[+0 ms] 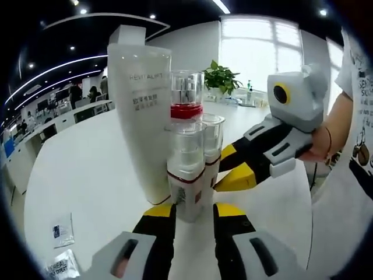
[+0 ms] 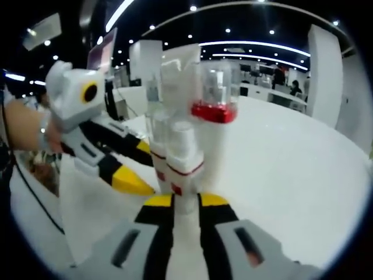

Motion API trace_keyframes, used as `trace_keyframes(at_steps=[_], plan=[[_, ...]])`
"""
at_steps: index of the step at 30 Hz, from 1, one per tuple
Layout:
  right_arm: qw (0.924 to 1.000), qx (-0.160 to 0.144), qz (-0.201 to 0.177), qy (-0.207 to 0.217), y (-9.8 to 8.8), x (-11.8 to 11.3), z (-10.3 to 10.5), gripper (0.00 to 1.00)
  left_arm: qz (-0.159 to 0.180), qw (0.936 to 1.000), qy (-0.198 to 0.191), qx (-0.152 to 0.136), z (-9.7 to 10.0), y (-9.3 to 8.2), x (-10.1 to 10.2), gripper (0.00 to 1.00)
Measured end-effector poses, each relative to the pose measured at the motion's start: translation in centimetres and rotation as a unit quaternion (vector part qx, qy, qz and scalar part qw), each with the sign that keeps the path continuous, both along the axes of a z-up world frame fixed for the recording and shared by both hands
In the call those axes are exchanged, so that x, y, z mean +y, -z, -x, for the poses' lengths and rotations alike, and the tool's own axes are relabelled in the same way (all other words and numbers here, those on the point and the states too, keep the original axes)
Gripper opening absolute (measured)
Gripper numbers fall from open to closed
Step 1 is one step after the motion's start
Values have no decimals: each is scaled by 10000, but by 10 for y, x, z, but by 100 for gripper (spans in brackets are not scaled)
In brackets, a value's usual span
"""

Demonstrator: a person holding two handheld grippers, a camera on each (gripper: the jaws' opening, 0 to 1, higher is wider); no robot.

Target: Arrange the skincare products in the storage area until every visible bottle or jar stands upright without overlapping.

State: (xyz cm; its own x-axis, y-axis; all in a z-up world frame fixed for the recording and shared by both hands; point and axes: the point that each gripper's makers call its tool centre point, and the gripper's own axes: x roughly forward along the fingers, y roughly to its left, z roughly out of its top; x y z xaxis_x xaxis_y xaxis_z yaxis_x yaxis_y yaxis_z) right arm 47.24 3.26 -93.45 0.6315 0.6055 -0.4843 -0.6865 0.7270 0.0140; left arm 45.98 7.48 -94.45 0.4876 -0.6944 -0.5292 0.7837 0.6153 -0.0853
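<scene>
Two small white bottles with clear caps stand upright side by side on the white table (image 1: 87,175). My left gripper (image 1: 193,210) is shut on the nearer bottle (image 1: 186,169) at its base. My right gripper (image 1: 222,170) comes in from the right, its jaws on the farther bottle (image 1: 213,140). In the right gripper view my right gripper (image 2: 185,202) holds its bottle (image 2: 184,166), with the left gripper (image 2: 144,170) at the other bottle (image 2: 157,137). Behind them stand a tall white tube (image 1: 140,116) and a red-banded clear jar (image 1: 187,93), the jar (image 2: 213,105) raised above the bottles.
Two flat sachets (image 1: 63,230) (image 1: 61,265) lie on the table near its left edge. A potted plant (image 1: 221,79) stands at the far side. A person's hand (image 1: 319,146) holds the right gripper, their body at the right edge. Office desks lie beyond.
</scene>
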Motion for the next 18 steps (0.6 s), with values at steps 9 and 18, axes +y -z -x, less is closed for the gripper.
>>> trace_keyframes(at_steps=[9,18], plan=[[9999,-49,71,-146,0,-2,2,15,12,10000,28,17,5,-1,-3,25],[9996,-117,161,-182,0,0,4,15,28,10000,28,27,9,-1,-1,25]])
